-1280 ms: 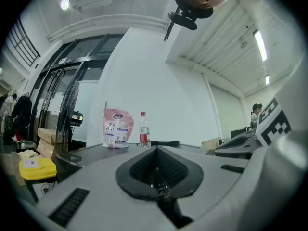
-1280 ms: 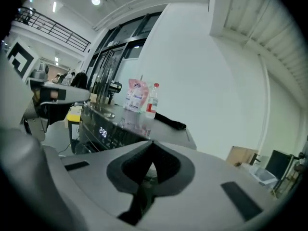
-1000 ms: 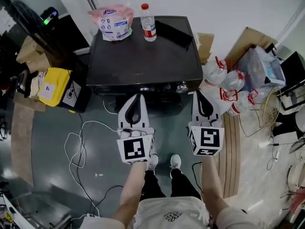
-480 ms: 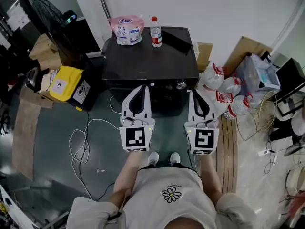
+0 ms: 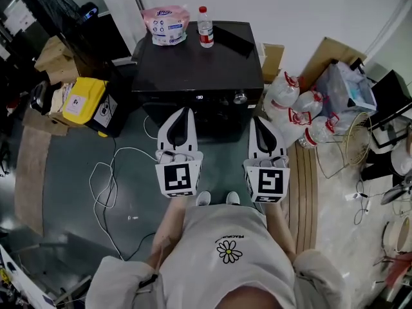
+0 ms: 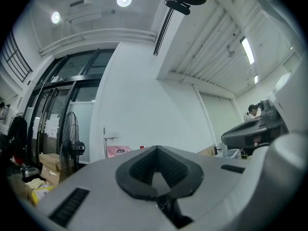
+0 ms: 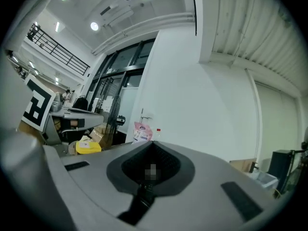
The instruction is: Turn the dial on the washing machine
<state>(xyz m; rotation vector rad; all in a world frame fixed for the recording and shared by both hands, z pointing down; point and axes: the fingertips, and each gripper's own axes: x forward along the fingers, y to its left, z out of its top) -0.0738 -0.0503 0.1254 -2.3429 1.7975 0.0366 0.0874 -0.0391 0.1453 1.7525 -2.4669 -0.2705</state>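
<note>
The black washing machine [image 5: 193, 66] stands against the white wall in the head view, with its silver dial [image 5: 240, 97] at the right of the front panel. My left gripper [image 5: 185, 111] is shut and empty, its tip short of the machine's front, left of the dial. My right gripper [image 5: 259, 120] is also shut and empty, just below and right of the dial, not touching it. The left gripper view shows its shut jaws [image 6: 156, 148] pointing up at the wall. The right gripper view shows the same of its own jaws [image 7: 153, 142]. The machine is hidden in both gripper views.
A pink bag [image 5: 166, 24], a water bottle [image 5: 205, 26] and a flat black item [image 5: 233, 38] sit on the machine's top. Large water jugs [image 5: 296, 105] crowd its right side. A yellow box [image 5: 80, 100] and a fan [image 5: 61, 11] stand to its left. Cables [image 5: 109, 185] trail over the floor.
The head camera has pulled back, so more of the person's shirt shows. Both grippers stay shut and sit slightly lower and nearer the body, away from the machine's front.
</note>
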